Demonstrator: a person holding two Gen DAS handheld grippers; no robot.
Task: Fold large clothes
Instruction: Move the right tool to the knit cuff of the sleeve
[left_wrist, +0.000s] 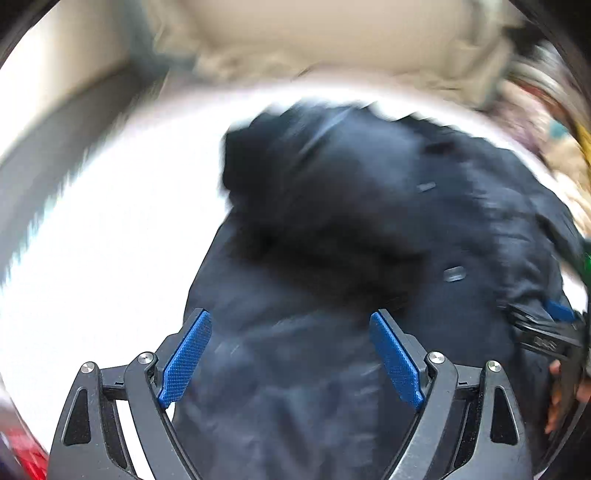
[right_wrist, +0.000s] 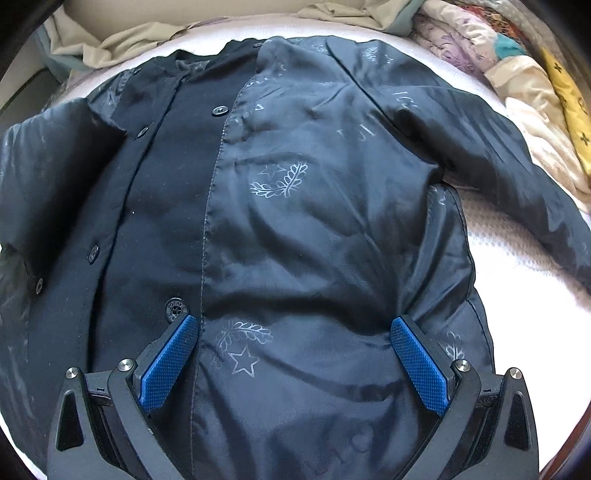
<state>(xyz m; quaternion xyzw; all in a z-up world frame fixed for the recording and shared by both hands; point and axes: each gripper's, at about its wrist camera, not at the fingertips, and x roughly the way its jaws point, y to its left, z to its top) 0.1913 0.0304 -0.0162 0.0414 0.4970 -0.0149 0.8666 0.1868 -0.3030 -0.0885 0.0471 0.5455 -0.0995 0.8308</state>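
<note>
Right gripper (right_wrist: 293, 363) jaws spread wide, holding nothing, hovering over the hem of a dark navy jacket (right_wrist: 295, 206) laid flat and turned open on a white bed (right_wrist: 517, 251), lining up; lining carries pale star-and-wreath prints (right_wrist: 279, 181) and letters too warped to read, dark buttons (right_wrist: 176, 308) along the placket. Left gripper (left_wrist: 290, 360) jaws also released, above the same jacket (left_wrist: 351, 229), view motion-blurred. Far side: beige bedding (right_wrist: 122, 40), patterned folded blankets (right_wrist: 517, 74).
</note>
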